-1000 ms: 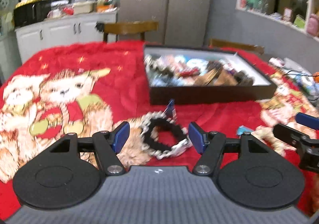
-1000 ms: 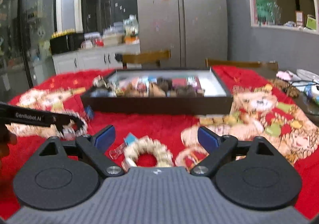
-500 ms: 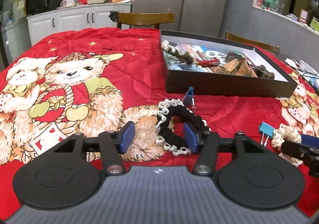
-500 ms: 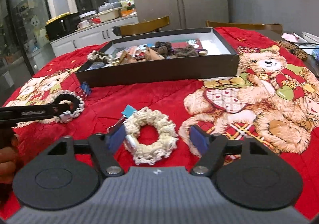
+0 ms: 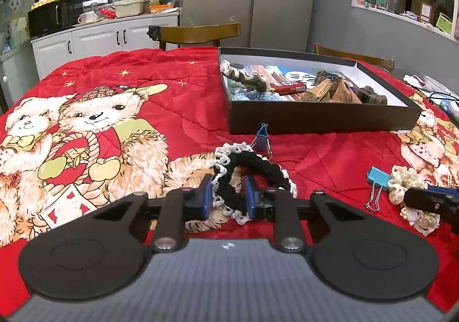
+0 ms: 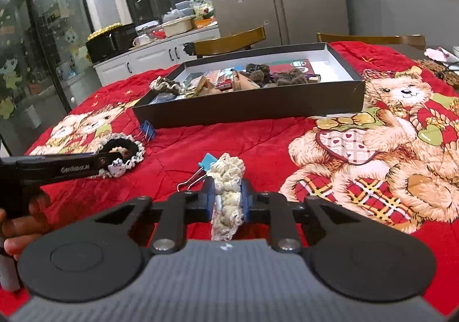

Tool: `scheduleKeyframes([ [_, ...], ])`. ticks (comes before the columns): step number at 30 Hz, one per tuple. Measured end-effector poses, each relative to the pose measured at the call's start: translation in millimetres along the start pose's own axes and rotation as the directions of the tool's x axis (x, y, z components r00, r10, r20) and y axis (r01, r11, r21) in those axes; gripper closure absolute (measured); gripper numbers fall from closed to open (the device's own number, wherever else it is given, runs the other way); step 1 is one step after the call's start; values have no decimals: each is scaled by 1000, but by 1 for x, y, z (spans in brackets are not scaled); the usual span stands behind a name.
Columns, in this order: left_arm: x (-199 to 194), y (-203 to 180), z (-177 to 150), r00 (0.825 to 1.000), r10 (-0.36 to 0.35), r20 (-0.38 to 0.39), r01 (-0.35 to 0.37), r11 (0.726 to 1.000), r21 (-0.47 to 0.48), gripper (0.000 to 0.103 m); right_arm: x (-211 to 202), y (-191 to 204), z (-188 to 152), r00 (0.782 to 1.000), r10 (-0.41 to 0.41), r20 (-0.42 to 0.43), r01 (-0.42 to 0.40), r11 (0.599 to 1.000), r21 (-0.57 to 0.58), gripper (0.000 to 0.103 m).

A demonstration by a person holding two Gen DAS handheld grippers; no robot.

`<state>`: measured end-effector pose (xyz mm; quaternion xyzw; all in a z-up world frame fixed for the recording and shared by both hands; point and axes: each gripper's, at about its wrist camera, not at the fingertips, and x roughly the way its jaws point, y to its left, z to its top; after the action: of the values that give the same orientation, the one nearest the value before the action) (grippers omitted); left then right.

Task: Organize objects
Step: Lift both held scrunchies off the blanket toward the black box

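Left claw [image 5: 228,195]: angled down, closing on black lace-edged crocheted scrunchie [image 5: 252,170].
Right claw [image 6: 228,197]: angled down, closing on cream crocheted scrunchie [image 6: 228,178].

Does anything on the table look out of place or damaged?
Nothing looks damaged. One brown scrunchie hangs over the box wall. Two binder clips lie loose on the cloth.

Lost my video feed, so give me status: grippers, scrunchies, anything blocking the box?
Left gripper closing on black scrunchie. Right gripper closing on cream scrunchie. Both pinched, low over the blanket. Box open; dark blue binder clip before it.
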<state>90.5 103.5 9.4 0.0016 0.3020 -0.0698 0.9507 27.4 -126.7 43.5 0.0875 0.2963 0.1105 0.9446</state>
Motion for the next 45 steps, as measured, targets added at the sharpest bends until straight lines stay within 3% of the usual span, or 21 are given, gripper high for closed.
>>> scheduleKeyframes([
  [2,0,-1,0,1000,5,1,-5,1000,2,78,0,-2,1,1000,-6,6,6,1000,14,88],
  [10,-1,0,0,1000,19,10,-19,1000,-2,79,0,-4,1,1000,-20,22,20,1000,18,90],
  [17,-4,1,-1,999,25,30,-25,1000,-9,90,0,-10,2,999,-24,33,22,998,61,91],
  [37,-13,4,-2,993,88,84,-85,995,-45,90,4,-18,5,997,-51,58,43,990,133,90],
  [40,-17,2,-2,992,60,111,-58,998,-23,90,2,-19,5,996,-58,67,48,989,140,90],
  [45,-14,6,-2,995,57,87,-52,997,-56,90,2,-19,7,994,-74,77,62,987,147,90],
])
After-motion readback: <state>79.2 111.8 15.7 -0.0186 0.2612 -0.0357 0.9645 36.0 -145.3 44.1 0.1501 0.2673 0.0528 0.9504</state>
